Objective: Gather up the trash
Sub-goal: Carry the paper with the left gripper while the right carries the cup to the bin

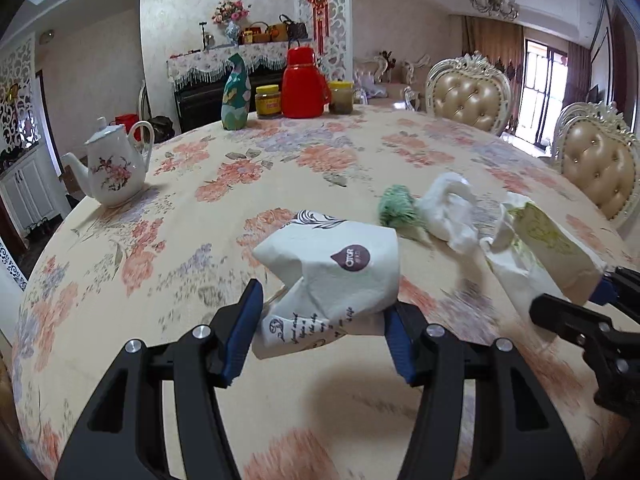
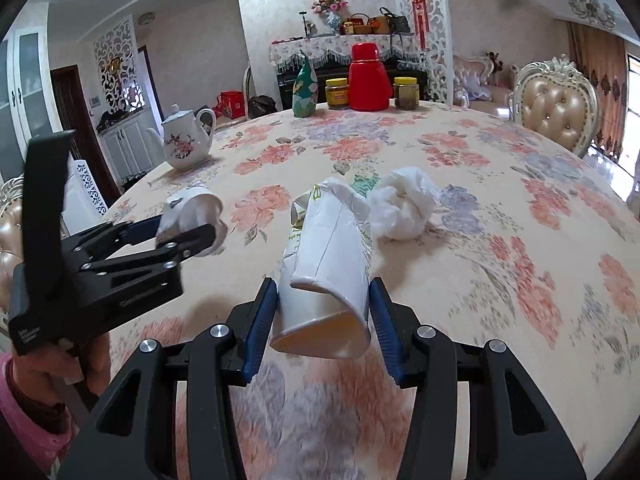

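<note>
My left gripper (image 1: pixel 322 330) is shut on a crushed white paper cup with brown print (image 1: pixel 332 272), held over the floral tablecloth (image 1: pixel 224 208); the cup also shows in the right wrist view (image 2: pixel 192 216). My right gripper (image 2: pixel 324 330) is shut on a second crushed paper cup with green print (image 2: pixel 328 264), which shows at the right in the left wrist view (image 1: pixel 548 248). On the table beyond lie a crumpled white tissue (image 2: pixel 404 204) and a small green wad (image 1: pixel 396 208).
A white floral teapot (image 1: pixel 112 168) stands at the table's left. A red thermos (image 1: pixel 302 84), two yellow-lidded jars (image 1: pixel 268 100) and a green bag (image 1: pixel 236 96) stand at the far edge. Padded chairs (image 1: pixel 468 92) line the right side.
</note>
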{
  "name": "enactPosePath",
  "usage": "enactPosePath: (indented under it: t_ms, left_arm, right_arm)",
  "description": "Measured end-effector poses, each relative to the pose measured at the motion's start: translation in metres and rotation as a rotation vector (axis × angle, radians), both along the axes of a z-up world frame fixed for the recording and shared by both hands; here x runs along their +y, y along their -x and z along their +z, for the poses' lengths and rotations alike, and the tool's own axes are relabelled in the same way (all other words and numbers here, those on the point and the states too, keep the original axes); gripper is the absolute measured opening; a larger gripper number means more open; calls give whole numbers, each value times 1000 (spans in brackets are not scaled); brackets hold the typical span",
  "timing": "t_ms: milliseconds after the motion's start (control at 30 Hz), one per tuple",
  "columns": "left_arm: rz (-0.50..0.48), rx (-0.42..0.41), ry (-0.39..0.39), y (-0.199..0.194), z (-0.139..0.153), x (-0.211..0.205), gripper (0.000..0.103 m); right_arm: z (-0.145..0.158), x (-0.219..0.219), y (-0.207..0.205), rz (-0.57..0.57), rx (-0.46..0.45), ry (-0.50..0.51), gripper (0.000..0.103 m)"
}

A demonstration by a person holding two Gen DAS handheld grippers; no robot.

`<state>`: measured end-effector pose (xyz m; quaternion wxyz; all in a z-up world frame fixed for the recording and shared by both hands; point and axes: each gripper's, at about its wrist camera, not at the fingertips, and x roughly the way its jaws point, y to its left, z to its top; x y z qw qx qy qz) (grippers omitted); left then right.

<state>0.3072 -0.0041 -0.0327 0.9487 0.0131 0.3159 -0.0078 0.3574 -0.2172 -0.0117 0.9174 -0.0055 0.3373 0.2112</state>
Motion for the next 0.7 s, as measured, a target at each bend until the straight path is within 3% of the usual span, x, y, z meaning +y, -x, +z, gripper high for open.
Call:
enactPosePath:
  t_ms: [400,700]
  left_arm:
    - [-61,-42,46,91,1,-29,56]
    - [-209,-62,58,130,0,-86,56]
  right_arm:
    - [-4,-40,80,-56,-28,-5,47]
    - [1,-103,139,-180,-71,-7,47]
